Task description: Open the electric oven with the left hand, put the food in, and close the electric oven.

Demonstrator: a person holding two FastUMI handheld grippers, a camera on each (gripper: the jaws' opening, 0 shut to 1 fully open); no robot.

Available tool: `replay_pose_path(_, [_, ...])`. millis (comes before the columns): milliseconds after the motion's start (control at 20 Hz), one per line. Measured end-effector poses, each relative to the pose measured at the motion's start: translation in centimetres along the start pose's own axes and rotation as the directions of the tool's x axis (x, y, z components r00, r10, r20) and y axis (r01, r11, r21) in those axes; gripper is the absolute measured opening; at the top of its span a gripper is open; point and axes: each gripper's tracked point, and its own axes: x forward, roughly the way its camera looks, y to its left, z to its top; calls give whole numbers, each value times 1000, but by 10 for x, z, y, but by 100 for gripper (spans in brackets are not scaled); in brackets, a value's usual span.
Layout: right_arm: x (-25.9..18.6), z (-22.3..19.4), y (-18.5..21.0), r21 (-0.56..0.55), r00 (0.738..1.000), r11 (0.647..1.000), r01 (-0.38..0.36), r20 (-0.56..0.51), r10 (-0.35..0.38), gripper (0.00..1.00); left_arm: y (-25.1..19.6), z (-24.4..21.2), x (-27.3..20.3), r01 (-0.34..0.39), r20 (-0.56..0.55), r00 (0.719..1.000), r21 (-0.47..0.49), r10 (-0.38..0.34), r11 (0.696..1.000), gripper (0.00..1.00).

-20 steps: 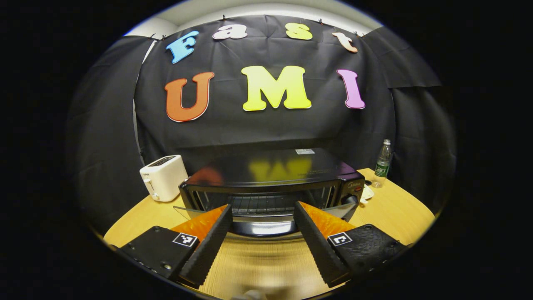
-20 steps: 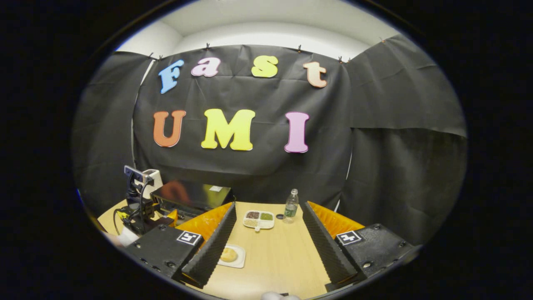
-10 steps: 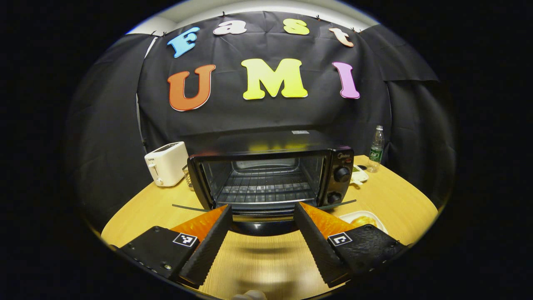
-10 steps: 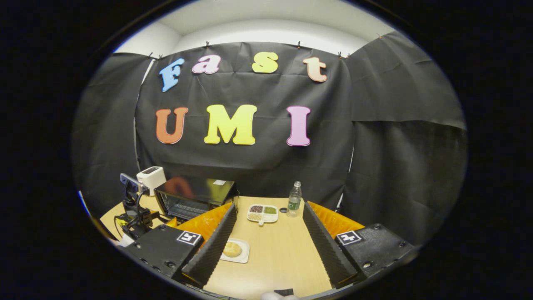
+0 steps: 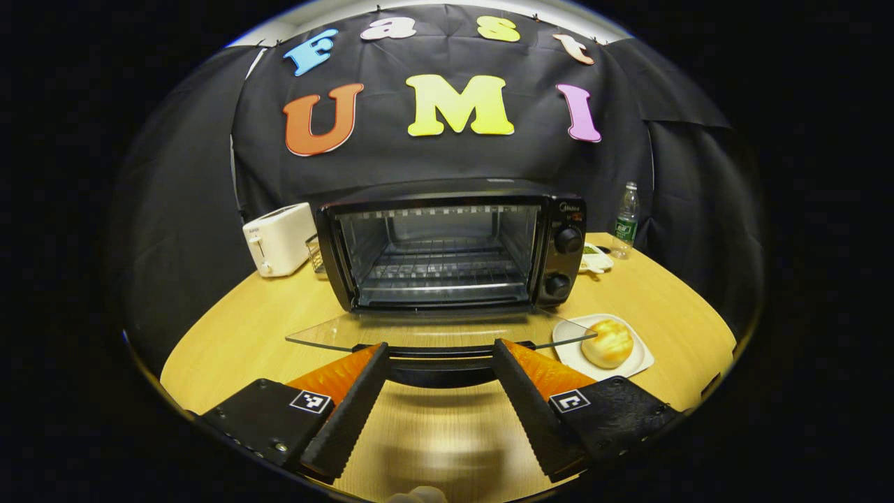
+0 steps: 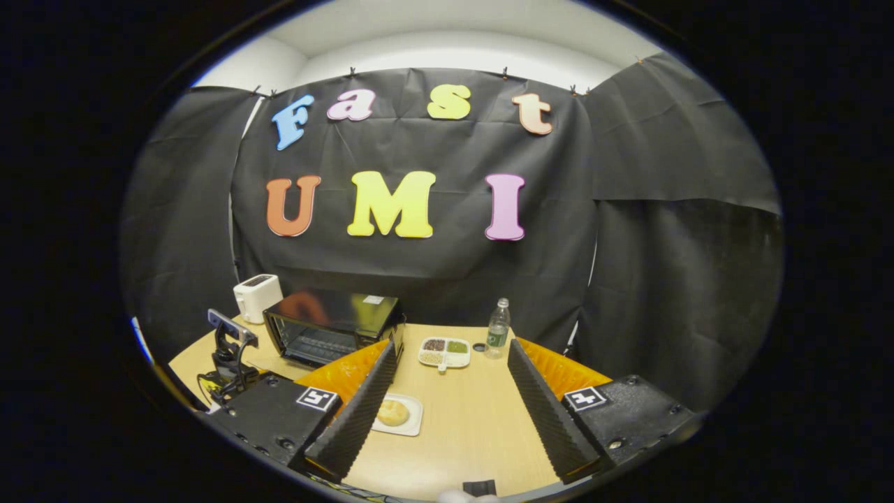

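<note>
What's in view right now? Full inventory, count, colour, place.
electric oven: 1, black, table centre, glass door down flat
bread roll: 1, golden, on plate
plate: 1, white, right of the door
toaster: 1, white, left of oven
water bottle: 1, clear with green label, back right
divided dish: 1, white, filled compartments, right of oven
table: 1, light wood
left claw: 1, open, at the door's front edge, handle between its fingers
right claw: 1, open, above the table

No readable text or labels
</note>
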Motion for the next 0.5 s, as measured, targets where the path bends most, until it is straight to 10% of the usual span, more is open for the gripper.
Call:
replay_pose_path(400, [2,-15,-5,-16,999,1000,17,-29,-18,99,-5,-55,14,16,-128,992,-44,-22,999,100])
replay_pose_path(450, [2,-18,-4,-18,999,1000,17,-34,-17,99,-7,-54,13,18,-122,992,-32,-22,999,82])
replay_pose_path(500, [3,-20,-4,-18,999,1000,17,-39,-18,99,-8,-54,12,16,-126,992,-22,-19,1000,93])
